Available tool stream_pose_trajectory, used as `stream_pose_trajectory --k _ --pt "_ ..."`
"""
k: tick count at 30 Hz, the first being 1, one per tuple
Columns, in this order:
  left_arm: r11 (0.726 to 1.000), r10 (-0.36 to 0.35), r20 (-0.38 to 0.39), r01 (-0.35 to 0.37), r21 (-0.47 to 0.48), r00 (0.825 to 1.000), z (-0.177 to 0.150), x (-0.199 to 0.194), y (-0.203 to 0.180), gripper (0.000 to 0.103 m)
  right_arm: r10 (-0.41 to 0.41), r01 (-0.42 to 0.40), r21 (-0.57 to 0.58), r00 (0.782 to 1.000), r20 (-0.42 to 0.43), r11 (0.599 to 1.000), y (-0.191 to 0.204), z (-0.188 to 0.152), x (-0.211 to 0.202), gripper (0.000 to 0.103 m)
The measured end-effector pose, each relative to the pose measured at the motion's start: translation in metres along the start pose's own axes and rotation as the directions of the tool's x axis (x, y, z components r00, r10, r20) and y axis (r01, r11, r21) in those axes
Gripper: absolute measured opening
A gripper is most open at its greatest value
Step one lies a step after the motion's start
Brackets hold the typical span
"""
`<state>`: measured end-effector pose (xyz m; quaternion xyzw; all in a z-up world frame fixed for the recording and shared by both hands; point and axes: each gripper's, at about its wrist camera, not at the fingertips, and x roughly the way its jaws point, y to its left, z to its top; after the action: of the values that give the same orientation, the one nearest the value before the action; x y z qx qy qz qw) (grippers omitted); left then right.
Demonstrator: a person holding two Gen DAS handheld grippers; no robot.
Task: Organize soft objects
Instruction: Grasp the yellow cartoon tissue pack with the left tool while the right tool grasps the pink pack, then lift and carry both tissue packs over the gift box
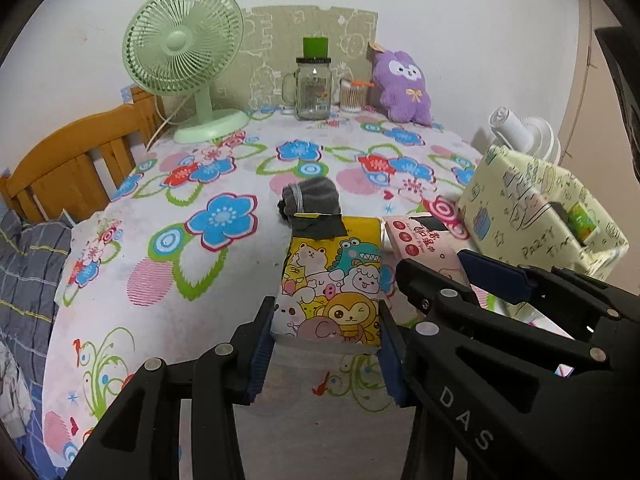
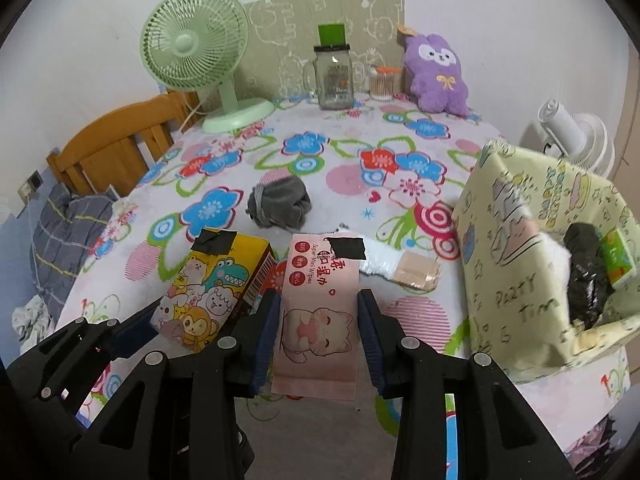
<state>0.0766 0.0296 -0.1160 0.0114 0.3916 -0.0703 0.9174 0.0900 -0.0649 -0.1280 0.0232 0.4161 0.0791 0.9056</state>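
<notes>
Though partly taped, "Super Mini Wipes" pack (image 2: 316, 308).

I saw a yellow cartoon-animal pack (image 1: 334, 284) and a pink cat-printed wipes pack (image 2: 318, 320). The tabletop (image 1: 224, 184) wore a white cloth with blue, red and green flowers.

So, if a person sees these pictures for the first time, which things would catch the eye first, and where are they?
Probably the two bright packs up front: the yellow cartoon-animal pack between the left gripper fingers, and the pink wipes pack between the right gripper fingers, side by side on the flowered cloth. Next, the mint green fan at the far left and the purple plush toy against the back wall. The pale yellow box stands at the right.
</notes>
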Motion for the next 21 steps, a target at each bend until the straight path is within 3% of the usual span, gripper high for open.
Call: stream_pose_trajectory --k 21 --pt "1.000 0.016 0.121 -0.016 -0.001 0.992 0.027 -0.047 -0.023 0.048 0.006 -0.002 -0.029 0.992 0.123 1.000 -0.013 0.025 -0.060 0.042"
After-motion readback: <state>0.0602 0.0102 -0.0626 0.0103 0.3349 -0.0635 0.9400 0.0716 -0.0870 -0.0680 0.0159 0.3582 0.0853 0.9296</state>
